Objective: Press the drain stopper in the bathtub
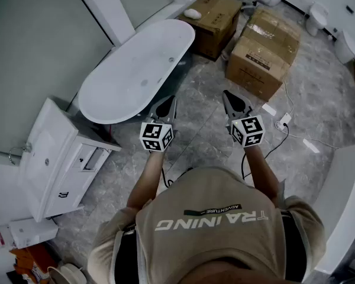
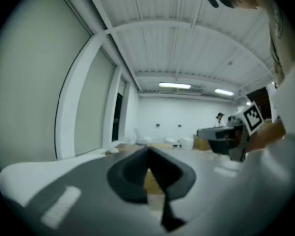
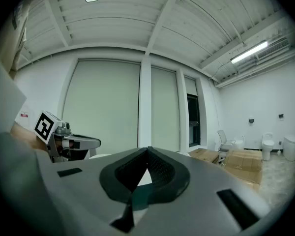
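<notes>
1. Both of your grippers hang in the air in front of your chest, side by side and apart, above the grey marbled floor (image 1: 195, 120).
2. Your left gripper (image 1: 167, 102) is closed. In the left gripper view the left fingers (image 2: 132, 170) meet at their tips, and nothing is caught between them.
3. Your right gripper (image 1: 228, 94) is closed in the same way. In the right gripper view the right fingers (image 3: 163, 173) touch at the tips and hold nothing.
4. The white bathtub (image 1: 115, 93) lies ahead and to the left of the left fingers. Its near rim is close to them, but neither gripper touches it.
5. The drain stopper (image 1: 144, 83) shows only as a small grey spot on the tub's bottom, ahead and left of the left fingers and well apart from the right fingers. It is too small to tell whether it is up or down.
6. Two cardboard boxes (image 1: 263, 49) stand ahead of the right fingers, one of them just beyond the tub's far end.
7. A white vanity cabinet (image 1: 53, 152) stands to the left of the left fingers, just beside the tub's near end.
</notes>
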